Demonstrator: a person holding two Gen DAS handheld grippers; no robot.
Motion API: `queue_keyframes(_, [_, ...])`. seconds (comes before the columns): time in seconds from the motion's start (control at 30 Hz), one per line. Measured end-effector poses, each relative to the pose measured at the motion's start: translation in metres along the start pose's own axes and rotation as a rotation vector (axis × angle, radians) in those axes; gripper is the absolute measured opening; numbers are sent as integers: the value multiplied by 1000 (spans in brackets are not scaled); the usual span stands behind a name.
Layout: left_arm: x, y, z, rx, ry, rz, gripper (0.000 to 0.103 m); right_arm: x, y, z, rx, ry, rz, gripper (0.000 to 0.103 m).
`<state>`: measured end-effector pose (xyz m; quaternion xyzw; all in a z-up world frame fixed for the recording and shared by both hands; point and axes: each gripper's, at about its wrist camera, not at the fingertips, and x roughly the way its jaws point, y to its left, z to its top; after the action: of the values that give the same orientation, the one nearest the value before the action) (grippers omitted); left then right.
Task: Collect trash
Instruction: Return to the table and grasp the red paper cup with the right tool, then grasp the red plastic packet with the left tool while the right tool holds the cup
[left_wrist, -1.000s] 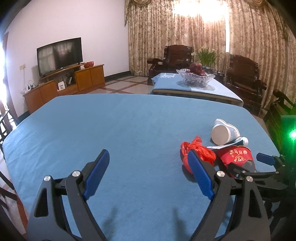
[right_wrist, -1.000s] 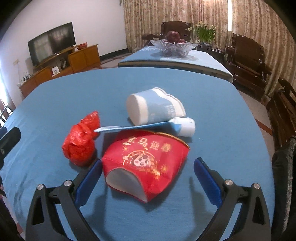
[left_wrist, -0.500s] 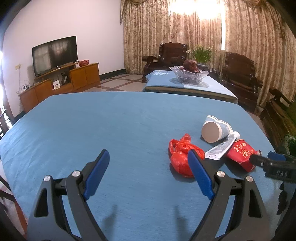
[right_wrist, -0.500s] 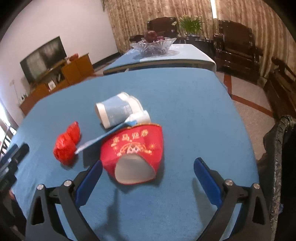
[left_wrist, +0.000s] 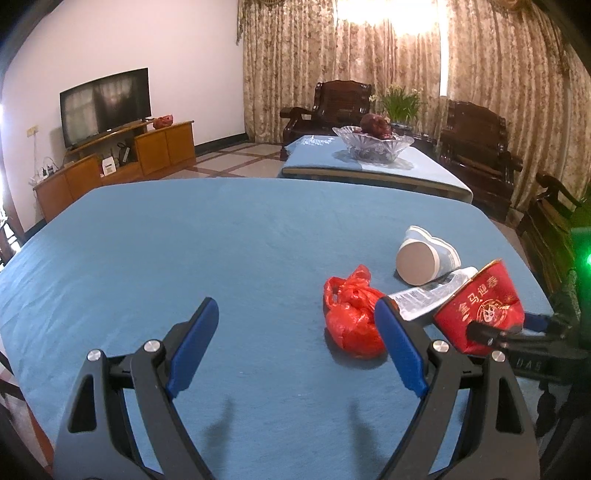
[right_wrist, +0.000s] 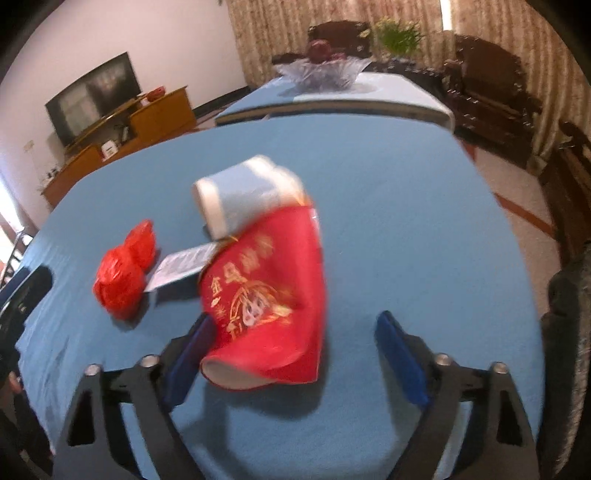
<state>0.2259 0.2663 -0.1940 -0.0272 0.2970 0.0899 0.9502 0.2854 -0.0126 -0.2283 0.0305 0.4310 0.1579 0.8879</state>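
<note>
Trash lies on the blue tablecloth (left_wrist: 221, 240): a crumpled red plastic bag (left_wrist: 352, 319) (right_wrist: 123, 271), a flattened tube (left_wrist: 430, 293) (right_wrist: 183, 264), a light-blue paper cup on its side (left_wrist: 424, 256) (right_wrist: 240, 194), and a red paper cup with gold print (left_wrist: 480, 306) (right_wrist: 266, 299). My right gripper (right_wrist: 291, 354) is open with the red cup tilted up between its fingers, resting against the left finger (right_wrist: 190, 354). My left gripper (left_wrist: 295, 350) is open and empty, its right finger beside the red bag.
A black trash bag (right_wrist: 569, 332) hangs off the table's right edge. Behind stands a second table with a glass fruit bowl (left_wrist: 373, 142), dark wooden armchairs (left_wrist: 476, 147), curtains, and a TV (left_wrist: 105, 103) on a wooden cabinet at left.
The right gripper has moved forward around the red cup, which now tips up off the cloth between its fingers. The left gripper has shifted slightly, staying open.
</note>
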Motion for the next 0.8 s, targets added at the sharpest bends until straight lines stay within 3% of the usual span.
queue_keyframes(0.1, [2,-3,1,0,1,-4,84,-3,5,0,-27,-6,60,52])
queue_keyframes(0.27, [4,-9,2,-3,0,-20,84,-13,7,3,-37,-17,86,52])
queue_keyframes(0.63, [26,-45,-7,28,37,-61,84,-45,-21,6,-34,-83,24,52])
queue_keyframes(0.73, [40,-51,-7,25,75,-61,72,-49,-28,7,-39,-91,-2,52])
queue_keyframes(0.8, [49,-52,-6,17,110,-66,54,-50,-34,7,-30,-92,-4,52])
